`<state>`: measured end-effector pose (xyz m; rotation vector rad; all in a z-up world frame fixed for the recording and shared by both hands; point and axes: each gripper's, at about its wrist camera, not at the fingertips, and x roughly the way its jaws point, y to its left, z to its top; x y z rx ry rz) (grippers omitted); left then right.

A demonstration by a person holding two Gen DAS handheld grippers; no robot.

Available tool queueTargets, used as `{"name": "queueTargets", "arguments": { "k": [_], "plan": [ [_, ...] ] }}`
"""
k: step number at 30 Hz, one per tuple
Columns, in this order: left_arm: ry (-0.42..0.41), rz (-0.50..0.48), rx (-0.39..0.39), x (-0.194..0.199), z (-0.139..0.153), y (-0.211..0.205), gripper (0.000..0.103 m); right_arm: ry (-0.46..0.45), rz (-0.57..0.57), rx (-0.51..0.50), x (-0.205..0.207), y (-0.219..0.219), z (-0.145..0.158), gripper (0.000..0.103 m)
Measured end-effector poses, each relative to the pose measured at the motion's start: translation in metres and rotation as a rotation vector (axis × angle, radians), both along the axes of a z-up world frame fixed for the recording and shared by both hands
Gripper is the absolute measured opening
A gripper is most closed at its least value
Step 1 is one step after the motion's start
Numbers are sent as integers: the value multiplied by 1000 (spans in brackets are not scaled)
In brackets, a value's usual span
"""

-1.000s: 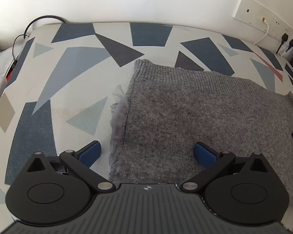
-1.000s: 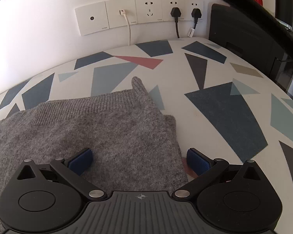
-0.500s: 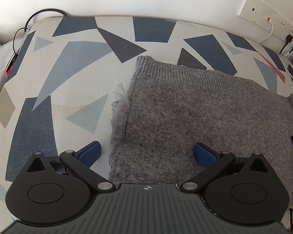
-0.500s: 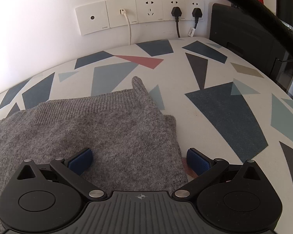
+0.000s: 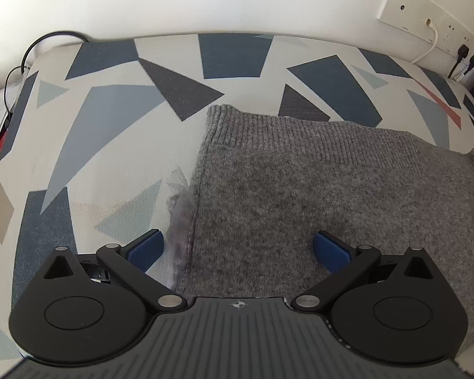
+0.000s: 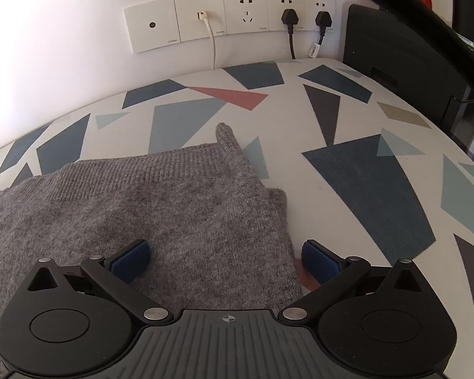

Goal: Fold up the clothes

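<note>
Left tool [image 5: 238, 248]: matte black body with a ribbed central plate bearing a small crosshair mark; two rounded lobes, each with a raised circular disc and a triangular cut-out; black link arms pinned with silver screws; blue textured fingertips [image 5: 145, 248].

Right tool [image 6: 226, 257]: same build, with ribbed black plate, crosshair mark, twin disc-topped lobes, silver pivot screws and blue pads [image 6: 320, 262] with a fine grid pattern. A thick black cable [image 6: 426, 19] arcs across the upper right corner.
</note>
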<state>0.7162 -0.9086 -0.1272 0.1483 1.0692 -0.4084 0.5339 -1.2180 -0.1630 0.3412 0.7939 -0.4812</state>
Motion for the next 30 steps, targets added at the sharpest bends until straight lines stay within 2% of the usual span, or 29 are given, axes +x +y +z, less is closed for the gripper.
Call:
{"name": "queueTargets", "arguments": {
  "k": [15,22,24,26,30],
  "plan": [
    [-18,-23,-3,-3,-1,-1,103,9,6,5,1,-1,0,102],
    [9,-92,-31,-7,1,-1,102,11,8,7,1,-1,0,102],
    [-7,-132,-34,-13,2,-3,98,11,8,7,1,-2,0,102],
    [-19,-160,-44,-18,4,-5,88,13,9,8,2,-2,0,102],
    [-4,-168,-70,-19,8,-6,76,20,9,13,3,-3,1,102]
  ]
}}
